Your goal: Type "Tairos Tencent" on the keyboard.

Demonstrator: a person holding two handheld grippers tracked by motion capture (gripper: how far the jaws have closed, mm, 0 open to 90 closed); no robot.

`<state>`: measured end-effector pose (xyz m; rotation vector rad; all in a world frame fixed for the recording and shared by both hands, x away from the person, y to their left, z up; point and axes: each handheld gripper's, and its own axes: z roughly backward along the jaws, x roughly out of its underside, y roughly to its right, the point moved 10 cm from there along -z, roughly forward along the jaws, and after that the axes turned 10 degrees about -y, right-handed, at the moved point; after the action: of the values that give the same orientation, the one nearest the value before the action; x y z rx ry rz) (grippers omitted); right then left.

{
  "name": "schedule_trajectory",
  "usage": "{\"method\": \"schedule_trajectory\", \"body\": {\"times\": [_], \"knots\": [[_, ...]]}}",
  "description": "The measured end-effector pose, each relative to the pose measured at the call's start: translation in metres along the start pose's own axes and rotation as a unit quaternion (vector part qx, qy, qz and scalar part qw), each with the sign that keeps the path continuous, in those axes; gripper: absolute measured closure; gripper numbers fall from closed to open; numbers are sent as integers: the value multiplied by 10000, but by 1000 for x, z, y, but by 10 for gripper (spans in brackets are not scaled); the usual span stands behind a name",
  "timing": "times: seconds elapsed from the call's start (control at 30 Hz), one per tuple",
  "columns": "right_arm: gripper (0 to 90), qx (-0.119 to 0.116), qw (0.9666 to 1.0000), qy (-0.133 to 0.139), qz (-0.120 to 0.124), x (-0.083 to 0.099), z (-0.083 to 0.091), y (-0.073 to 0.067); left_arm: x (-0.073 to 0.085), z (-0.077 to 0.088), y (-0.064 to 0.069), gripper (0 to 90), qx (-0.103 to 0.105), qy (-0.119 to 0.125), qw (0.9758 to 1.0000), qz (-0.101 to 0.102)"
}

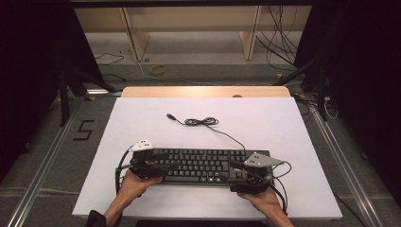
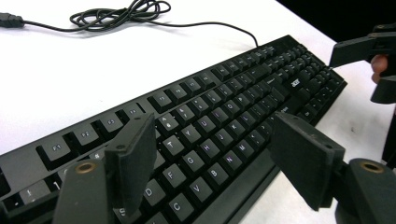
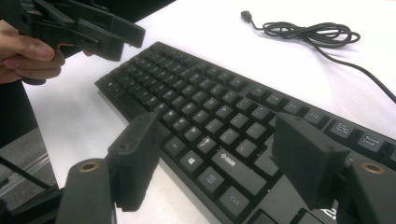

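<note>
A black keyboard [image 1: 203, 165] lies near the front of the white tabletop [image 1: 265, 123]. Its cable [image 1: 201, 122] runs back to a loose coil and ends in a USB plug [image 1: 169, 116]. My left gripper [image 1: 163, 161] hovers over the keyboard's left end, jaws wide apart and open. In the left gripper view, the gripper [image 2: 210, 135] has only keys [image 2: 224, 107] beneath it, with nothing gripped. My right gripper [image 1: 231, 169] is at the right end, also open. In the right gripper view, its jaws [image 3: 215, 135] spread above the bottom key row [image 3: 196, 93].
A wooden strip [image 1: 203, 91] shows along the table's far edge. Beyond it the floor holds loose cables [image 1: 279, 52] and wooden legs [image 1: 137, 38]. Metal rails [image 1: 47, 161] run along both sides, and a "5" mark [image 1: 84, 130] is on the floor at left.
</note>
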<state>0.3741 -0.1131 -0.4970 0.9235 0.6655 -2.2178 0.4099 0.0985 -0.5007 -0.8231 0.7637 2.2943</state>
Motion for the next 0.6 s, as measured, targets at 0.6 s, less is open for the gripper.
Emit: {"method": "schedule_trajectory", "body": {"times": [0.6], "knots": [[329, 36, 9999, 141, -16, 10, 14, 5, 17, 14, 9, 275, 134, 199, 9997, -19]]}}
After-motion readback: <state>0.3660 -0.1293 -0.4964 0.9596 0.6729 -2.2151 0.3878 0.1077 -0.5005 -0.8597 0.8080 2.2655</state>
